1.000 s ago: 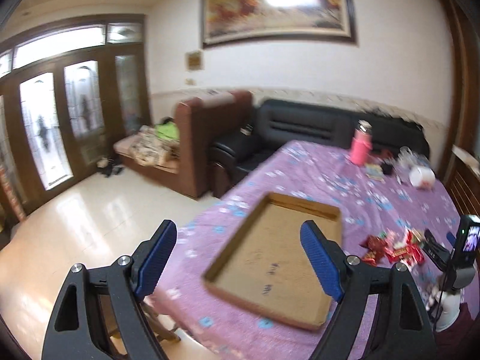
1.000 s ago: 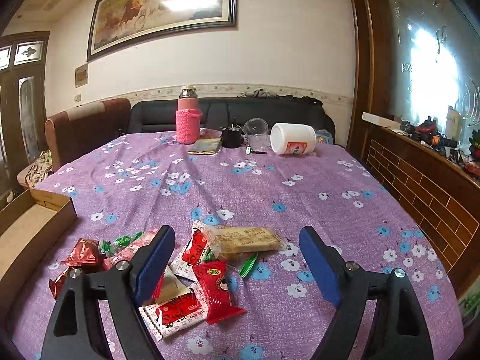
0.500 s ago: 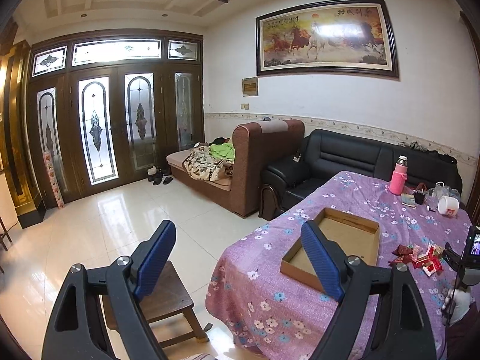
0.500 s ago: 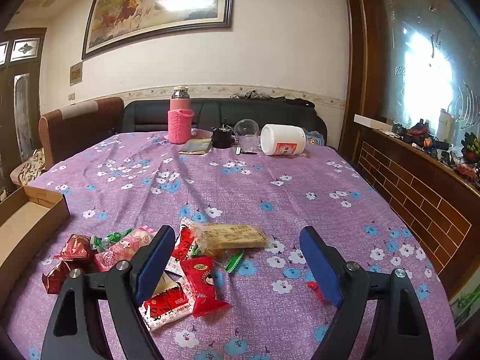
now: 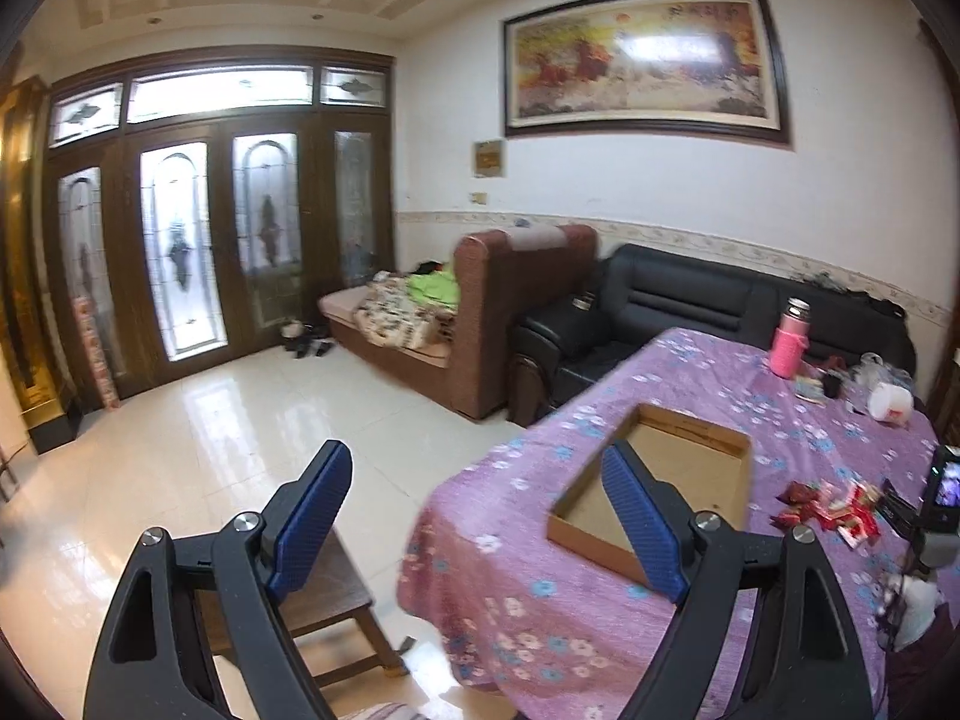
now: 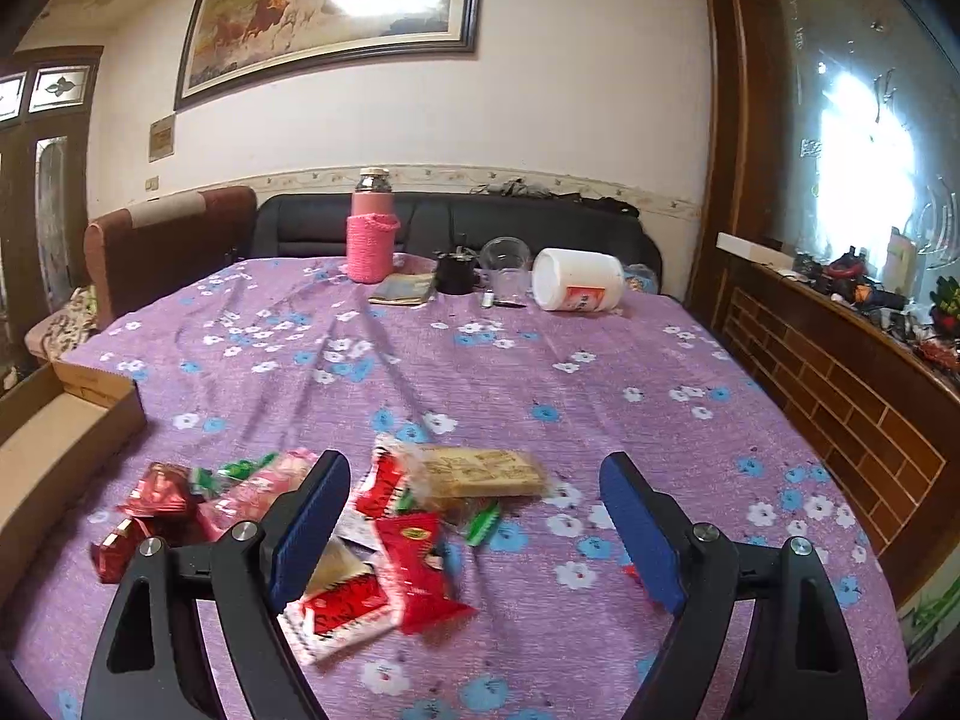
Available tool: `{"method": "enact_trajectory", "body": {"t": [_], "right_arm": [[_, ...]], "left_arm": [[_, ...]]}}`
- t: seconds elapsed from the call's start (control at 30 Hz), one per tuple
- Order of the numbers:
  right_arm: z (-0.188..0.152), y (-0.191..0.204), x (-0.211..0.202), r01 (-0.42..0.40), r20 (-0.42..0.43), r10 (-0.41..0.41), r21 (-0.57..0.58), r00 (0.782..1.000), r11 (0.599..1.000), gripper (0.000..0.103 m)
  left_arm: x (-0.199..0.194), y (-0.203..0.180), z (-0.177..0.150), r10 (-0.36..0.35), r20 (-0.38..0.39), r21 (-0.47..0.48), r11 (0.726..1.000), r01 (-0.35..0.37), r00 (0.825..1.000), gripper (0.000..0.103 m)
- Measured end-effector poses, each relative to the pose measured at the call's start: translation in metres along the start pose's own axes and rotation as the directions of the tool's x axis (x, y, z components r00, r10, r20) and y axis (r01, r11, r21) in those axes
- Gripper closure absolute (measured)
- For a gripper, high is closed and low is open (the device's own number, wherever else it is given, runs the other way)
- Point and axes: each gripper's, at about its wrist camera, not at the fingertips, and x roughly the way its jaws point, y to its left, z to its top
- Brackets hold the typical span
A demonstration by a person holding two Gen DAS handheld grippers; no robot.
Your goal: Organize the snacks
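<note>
Cardboard tray: we find it empty, on the purple floral tablecloth at the table's left edge.
Snacks: we see a loose pile of red, pink and green packets just right of the tray, near side.
Left gripper: jaws wide apart, gripping nothing, off the table's left edge.
Right gripper: jaws wide apart, gripping nothing, above the pile.
Pink flask: far end.

Bright window glare, motion blur, fisheye warping

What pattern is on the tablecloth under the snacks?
Purple tablecloth with small blue and white flowers; clearest in the right wrist view.
</note>
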Motion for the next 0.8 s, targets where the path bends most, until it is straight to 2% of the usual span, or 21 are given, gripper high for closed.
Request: {"method": "enact_trajectory", "body": {"t": [0.1,0.17,0.23,0.3,0.33,0.43,0.5,0.57,0.7,0.77,0.8], "right_arm": [[0.004,0.001,-0.006,-0.053,-0.003,0.053,0.024,0.999,0.998,0.015],[0.006,-0.002,-0.009,-0.092,-0.012,0.093,0.051,0.996,0.994,0.015],[0.006,-0.007,-0.005,-0.15,-0.041,0.154,0.09,0.987,0.985,0.015],[0.004,-0.011,0.003,-0.189,-0.084,0.2,0.123,0.976,0.974,0.015],[0.003,-0.016,0.01,-0.199,-0.111,0.217,0.153,0.97,0.968,0.015],[0.002,-0.031,0.023,-0.237,-0.151,0.279,0.247,0.948,0.939,0.015],[0.001,-0.041,0.03,-0.263,-0.171,0.326,0.311,0.93,0.913,0.015],[-0.001,-0.05,0.04,-0.308,-0.185,0.403,0.392,0.896,0.867,0.015],[-0.005,-0.06,0.053,-0.343,-0.207,0.486,0.484,0.849,0.805,0.019],[-0.008,-0.063,0.056,-0.343,-0.213,0.502,0.511,0.838,0.788,0.018],[-0.009,-0.064,0.057,-0.34,-0.215,0.505,0.519,0.836,0.784,0.018]], "left_arm": [[0.026,-0.024,-0.003,-0.119,-0.043,0.034,0.992,0.121,0.992,0.018],[0.048,-0.047,-0.005,-0.203,-0.085,0.049,0.977,0.208,0.975,0.018],[0.074,-0.08,-0.01,-0.302,-0.155,0.069,0.946,0.316,0.941,0.018],[0.095,-0.121,-0.016,-0.391,-0.222,0.109,0.901,0.421,0.894,0.018],[0.101,-0.14,-0.019,-0.415,-0.247,0.133,0.881,0.455,0.876,0.019],[0.114,-0.205,-0.032,-0.478,-0.331,0.228,0.796,0.56,0.814,0.036],[0.122,-0.24,-0.041,-0.497,-0.374,0.266,0.752,0.604,0.783,0.038],[0.131,-0.27,-0.047,-0.502,-0.399,0.287,0.726,0.625,0.767,0.038],[0.162,-0.327,-0.062,-0.486,-0.465,0.301,0.699,0.649,0.74,0.038],[0.182,-0.355,-0.07,-0.465,-0.489,0.324,0.689,0.648,0.738,0.038],[0.192,-0.365,-0.071,-0.449,-0.49,0.342,0.69,0.638,0.748,0.038]]}}
